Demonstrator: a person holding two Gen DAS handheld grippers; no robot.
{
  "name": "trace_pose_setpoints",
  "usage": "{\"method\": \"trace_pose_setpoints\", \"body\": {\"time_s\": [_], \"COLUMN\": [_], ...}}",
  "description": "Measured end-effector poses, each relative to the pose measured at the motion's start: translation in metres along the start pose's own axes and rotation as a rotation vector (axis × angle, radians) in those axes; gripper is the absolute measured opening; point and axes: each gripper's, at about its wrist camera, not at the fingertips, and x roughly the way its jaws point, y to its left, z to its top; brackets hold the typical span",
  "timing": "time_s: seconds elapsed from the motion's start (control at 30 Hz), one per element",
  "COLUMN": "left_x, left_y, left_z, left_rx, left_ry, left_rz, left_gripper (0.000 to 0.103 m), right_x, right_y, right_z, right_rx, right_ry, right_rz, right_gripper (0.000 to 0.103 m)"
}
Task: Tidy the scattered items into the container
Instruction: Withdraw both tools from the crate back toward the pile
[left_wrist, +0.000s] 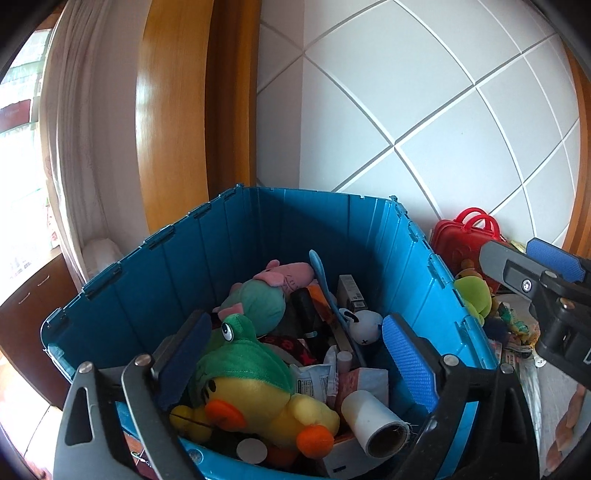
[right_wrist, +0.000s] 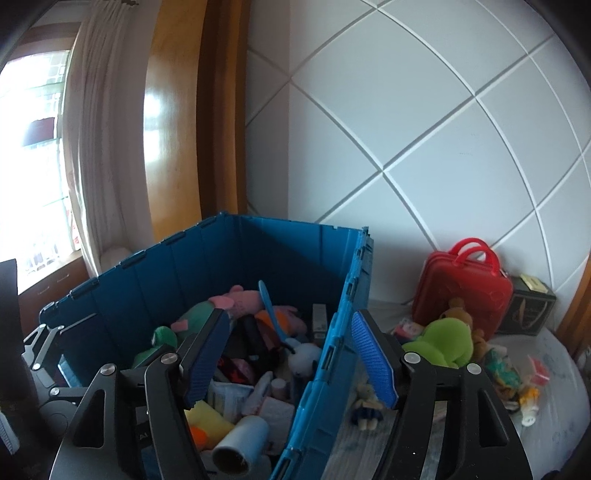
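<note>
Nearest the lens in the left wrist view, the left gripper (left_wrist: 295, 354) stands with its jaws spread wide over the blue crate (left_wrist: 258, 206), and nothing is pressed between its pads. The yellow duck plush with a green frog hood (left_wrist: 243, 384) lies below them inside the crate, beside a white roll (left_wrist: 373, 421); it looks released rather than held. In the right wrist view, the right gripper (right_wrist: 291, 362) is also parted and empty, straddling the crate's right wall, which runs up the lower middle of the frame.

The crate already holds a heap: a pink and teal plush (left_wrist: 269, 295), a small white toy (left_wrist: 364, 325), boxes and packets. Still outside, at the right of the right wrist view, are a green plush (right_wrist: 443, 341), a red toy suitcase (right_wrist: 461, 299), a dark box (right_wrist: 532, 306), a small doll (right_wrist: 367, 406) and bright small pieces.

The sensible next step is probably to lift both grippers clear of the rim before swinging right, then take the green plush by its bulk, since soft fabric slips from a shallow pinch.

The crate's floor is buried. Its near wall is cut off by the lower frame edge, and the small pieces at far right are too blurred to name.
</note>
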Motion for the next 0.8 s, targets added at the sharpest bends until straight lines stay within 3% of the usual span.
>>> {"method": "trace_pose_setpoints", "body": {"time_s": [0.17,0.23,0.57,0.8], "left_x": [-0.022,-0.033,-0.074,-0.055], "left_y": [-0.017,-0.029,-0.123,-0.224], "left_z": [0.0,0.0,0.001,-0.024], "left_rx": [0.011,0.018,0.069,0.1], "left_ry": [-0.044,-0.071,-0.153,-0.1], "left_rz": [-0.039,-0.069,-0.261,-0.327], "left_gripper": [0.097,0.103,0.103,0.103], "right_x": [-0.027,-0.039,-0.107,-0.128], "right_y": [-0.022,-0.036,-0.136,-0.235], "right_z": [-0.007,-0.011,-0.043,-0.076], "right_rx": [0.042,0.064,0.196,0.26], "right_ry": [-0.035,-0.05,-0.081,-0.056], "right_rz": [-0.045,-0.073,-0.261,-0.331], "right_gripper": [0.091,0.103,0.103,0.103]}}
